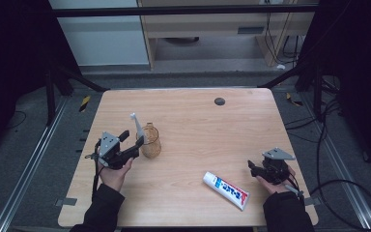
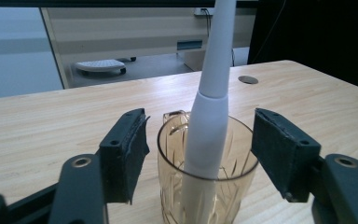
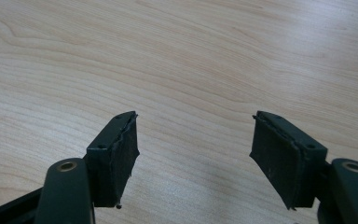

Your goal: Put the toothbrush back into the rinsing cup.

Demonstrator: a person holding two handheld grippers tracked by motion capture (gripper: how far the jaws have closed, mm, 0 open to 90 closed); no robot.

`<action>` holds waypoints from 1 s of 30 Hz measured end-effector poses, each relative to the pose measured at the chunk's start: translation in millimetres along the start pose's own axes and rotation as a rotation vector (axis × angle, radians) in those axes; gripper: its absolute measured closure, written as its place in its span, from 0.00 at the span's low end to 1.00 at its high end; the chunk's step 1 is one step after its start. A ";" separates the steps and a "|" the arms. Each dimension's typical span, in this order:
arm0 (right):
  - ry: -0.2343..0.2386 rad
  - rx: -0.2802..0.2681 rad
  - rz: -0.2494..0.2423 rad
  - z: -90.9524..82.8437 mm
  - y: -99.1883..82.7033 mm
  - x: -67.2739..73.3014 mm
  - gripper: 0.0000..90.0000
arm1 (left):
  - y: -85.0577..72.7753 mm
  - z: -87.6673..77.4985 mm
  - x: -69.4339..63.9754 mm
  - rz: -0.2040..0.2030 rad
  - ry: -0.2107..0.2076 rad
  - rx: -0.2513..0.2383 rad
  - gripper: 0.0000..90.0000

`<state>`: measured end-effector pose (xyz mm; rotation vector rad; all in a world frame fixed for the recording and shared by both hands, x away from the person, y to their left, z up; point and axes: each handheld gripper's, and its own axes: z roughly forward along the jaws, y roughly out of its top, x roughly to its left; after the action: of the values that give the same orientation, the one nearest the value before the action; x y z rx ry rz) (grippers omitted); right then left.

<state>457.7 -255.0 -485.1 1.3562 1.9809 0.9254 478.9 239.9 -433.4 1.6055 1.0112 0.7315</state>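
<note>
Black padded jaws of the left tool point(image 2: 200, 154) stand spread on either side of the amber glass cup point(image 2: 205, 182), clear of its wall, so the cup rests on the bench point(image 1: 188, 104) by its own weight, toward the left side. White toothbrush point(image 2: 209, 107) stands inside the cup and leans against its rim, which props it upright with no grip needed. Right tool point(image 3: 193, 149), jaws likewise spread and holding nothing, hovers over bare wood near the toothpaste tube point(image 1: 226, 190), judged ready to take it next.
</note>
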 end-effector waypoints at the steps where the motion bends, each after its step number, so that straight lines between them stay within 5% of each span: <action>1: -0.001 -0.004 -0.003 0.0 0.2 -0.3 0.35 | -0.2 -2.1 0.3 0.001 -0.001 0.004 0.36; 7: 0.006 -0.007 -0.002 -1.9 1.4 1.4 0.34 | -5.9 -13.6 2.5 0.004 0.014 0.015 0.34; 21: 0.038 -0.027 -0.038 -14.4 10.1 11.5 0.29 | -28.0 -38.3 6.6 0.009 0.009 0.131 0.30; 30: 0.094 -0.026 -0.075 -21.9 12.7 20.8 0.41 | -41.5 -53.3 8.6 0.003 0.015 0.206 0.31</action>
<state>441.1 -237.2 -463.1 1.2364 2.0679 0.9924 427.0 275.1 -460.0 1.7808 1.1243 0.6586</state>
